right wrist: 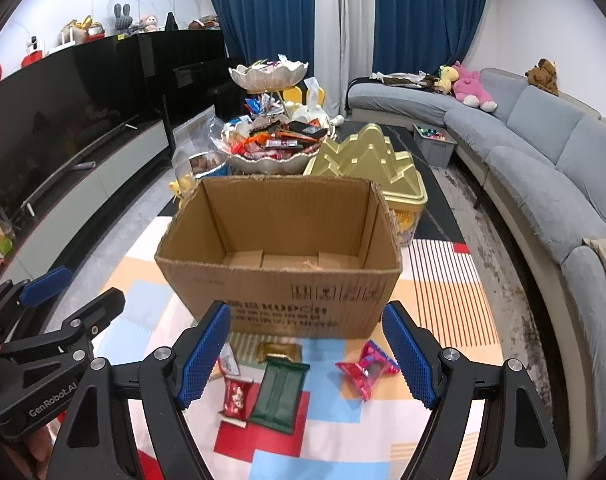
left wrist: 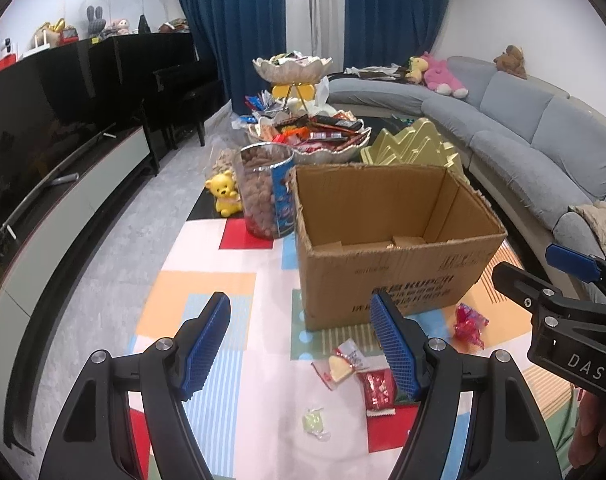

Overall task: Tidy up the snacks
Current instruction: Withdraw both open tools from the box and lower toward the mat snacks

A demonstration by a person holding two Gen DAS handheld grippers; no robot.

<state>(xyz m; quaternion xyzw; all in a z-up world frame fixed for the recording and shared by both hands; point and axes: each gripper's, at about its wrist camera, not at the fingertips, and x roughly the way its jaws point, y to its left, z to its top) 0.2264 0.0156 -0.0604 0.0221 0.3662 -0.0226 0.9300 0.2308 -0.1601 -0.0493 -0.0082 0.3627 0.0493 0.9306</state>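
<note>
Left gripper [left wrist: 299, 344] fingers spread apart, nothing between them, hovering over the near part of the worktop [left wrist: 207, 292], which has a colourful patterned cover. Right gripper [right wrist: 305, 354] fingers also apart, holding nothing, hovering beside the left one.

Open cardboard box [right wrist: 279, 280] stands mid-worktop, upright, flaps gone, inside looks bare apart from small scraps on the bottom.

Loose snacks lie on the worktop between the box and the near edge: dark green wrapper [right wrist: 278, 394], red packet [right wrist: 235, 398] just left of it, gold wrapped piece [right wrist: 279, 351] close to the box front, pink-red candy pack [right wrist: 365, 370] to the right. Left wrist view adds a clear pack with a yellow piece [left wrist: 341, 366] and a pale green wrapped candy [left wrist: 314, 422] nearest the near edge.

Behind the box toward the far edge: clear jar of brown snacks [left wrist: 265, 194], yellow bear figure [left wrist: 224, 193], tiered bowl stand piled with packets [right wrist: 269, 140], gold ridged box [right wrist: 367, 160].
</note>
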